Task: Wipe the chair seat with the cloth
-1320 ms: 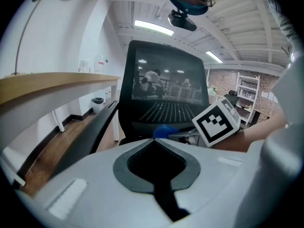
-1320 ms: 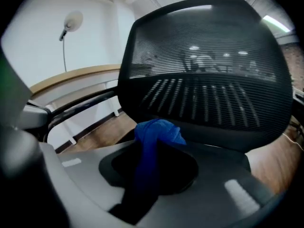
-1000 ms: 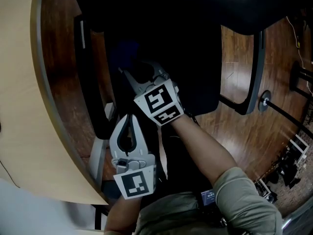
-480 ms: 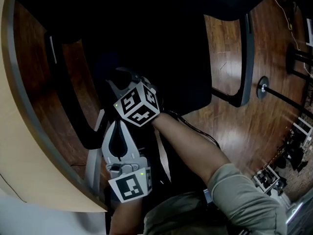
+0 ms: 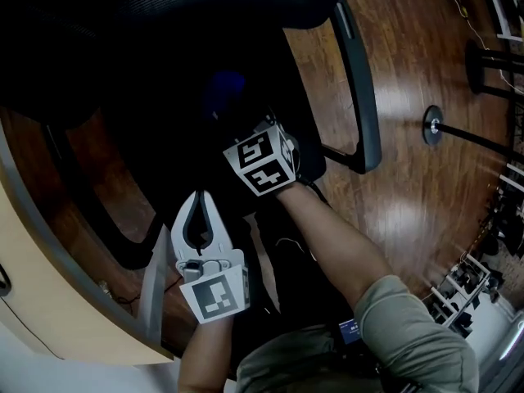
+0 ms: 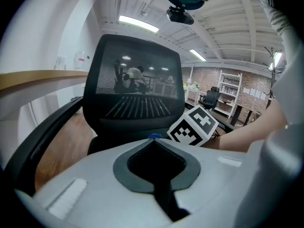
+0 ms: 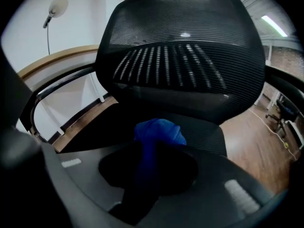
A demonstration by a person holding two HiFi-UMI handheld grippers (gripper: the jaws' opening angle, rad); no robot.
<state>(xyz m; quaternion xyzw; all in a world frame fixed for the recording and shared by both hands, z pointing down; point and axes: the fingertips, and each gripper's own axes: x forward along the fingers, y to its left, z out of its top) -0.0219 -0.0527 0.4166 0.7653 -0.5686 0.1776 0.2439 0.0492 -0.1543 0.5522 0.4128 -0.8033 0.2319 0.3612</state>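
Note:
The black office chair fills the head view; its seat is very dark. A blue cloth lies bunched on the seat, and my right gripper is shut on it, marker cube toward me. In the right gripper view the cloth sticks out between the jaws of the right gripper, below the mesh backrest. My white left gripper hangs at the seat's near left edge, shut and holding nothing. In its own view the left gripper points at the backrest.
The chair's armrests flank the seat. A curved beige desk runs close along the left. Wooden floor lies to the right, with a stand's base and some clutter further right.
The right gripper slid left across the seat with the cloth, then back to the right. The chair sits differently in view. The left gripper stays shut beside the seat.

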